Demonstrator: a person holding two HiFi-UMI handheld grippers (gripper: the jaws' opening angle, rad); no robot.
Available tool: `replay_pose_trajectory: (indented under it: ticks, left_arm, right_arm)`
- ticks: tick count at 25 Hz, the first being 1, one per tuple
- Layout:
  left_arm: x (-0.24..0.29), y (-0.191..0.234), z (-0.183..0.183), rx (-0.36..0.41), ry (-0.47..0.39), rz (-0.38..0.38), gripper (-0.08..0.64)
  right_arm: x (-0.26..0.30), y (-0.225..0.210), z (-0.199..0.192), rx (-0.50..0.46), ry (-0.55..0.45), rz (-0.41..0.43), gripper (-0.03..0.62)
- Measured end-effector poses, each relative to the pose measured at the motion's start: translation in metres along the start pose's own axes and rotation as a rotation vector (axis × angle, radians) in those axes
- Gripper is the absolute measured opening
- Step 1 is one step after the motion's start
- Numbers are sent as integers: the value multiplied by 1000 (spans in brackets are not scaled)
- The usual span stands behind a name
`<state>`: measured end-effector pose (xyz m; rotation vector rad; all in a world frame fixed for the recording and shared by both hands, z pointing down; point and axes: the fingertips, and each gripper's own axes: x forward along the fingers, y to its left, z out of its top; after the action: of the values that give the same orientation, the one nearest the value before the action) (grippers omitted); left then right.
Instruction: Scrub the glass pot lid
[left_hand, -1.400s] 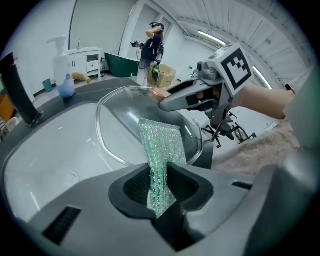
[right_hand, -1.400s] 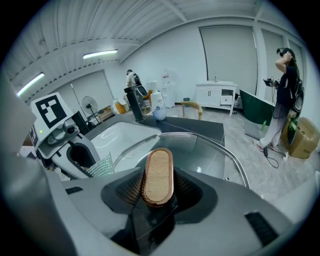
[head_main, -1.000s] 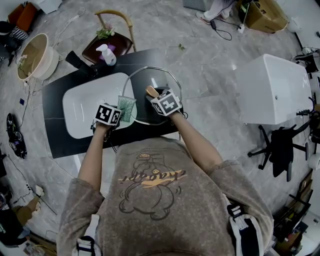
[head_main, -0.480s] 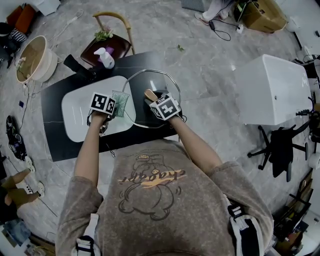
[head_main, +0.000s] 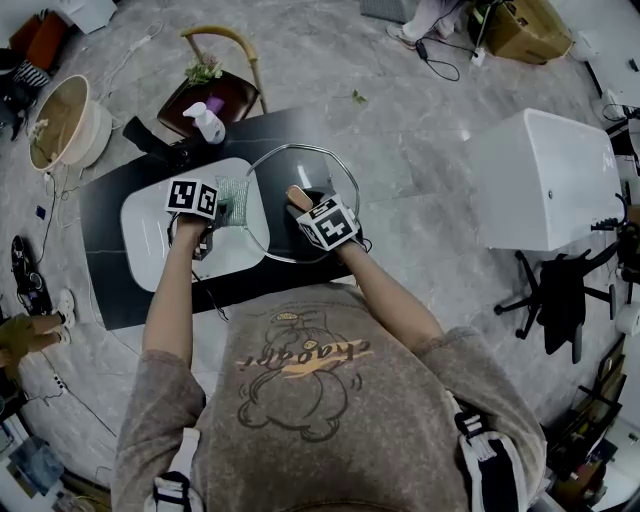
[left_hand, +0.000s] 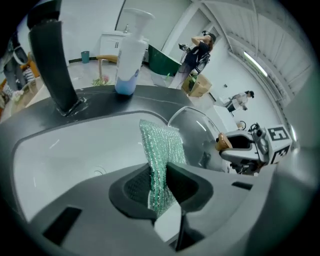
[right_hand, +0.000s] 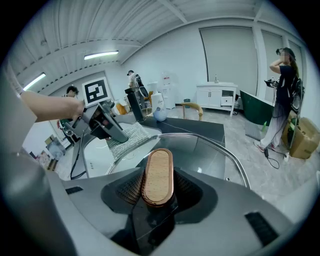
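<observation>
The right gripper (right_hand: 157, 191) is clamped on the wooden handle (right_hand: 157, 172) of the glass pot lid (head_main: 295, 165). By this handle the lid is held tilted over the black counter (head_main: 110, 285), its rim reaching over the white sink (head_main: 150, 230). A green mesh scouring cloth (left_hand: 161, 147) is pinched in the left gripper (left_hand: 160, 189) just beside the lid's rim; contact cannot be told. No suds are visible, so most of the scrubbing is judged to remain.

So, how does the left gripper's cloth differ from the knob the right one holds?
The cloth is green mesh; the knob is brown wood. The cloth is thin and floppy; the knob thick and rigid. Both are clamped: cloth in left gripper, knob in right gripper.
</observation>
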<state>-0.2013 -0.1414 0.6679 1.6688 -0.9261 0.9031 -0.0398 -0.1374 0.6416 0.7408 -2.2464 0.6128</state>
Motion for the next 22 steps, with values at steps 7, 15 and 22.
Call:
replay_pose_trajectory:
  ticks: [7, 15, 22]
  left_arm:
    - [7, -1, 23, -37, -46, 9, 94]
    - [18, -9, 55, -1, -60, 16, 94]
    - [29, -17, 78, 42, -53, 18, 94]
  right_arm:
    - [-3, -1, 1, -2, -4, -1, 186]
    - [-1, -1, 2, 1, -5, -5, 186]
    - [0, -3, 0, 9, 1, -15, 186]
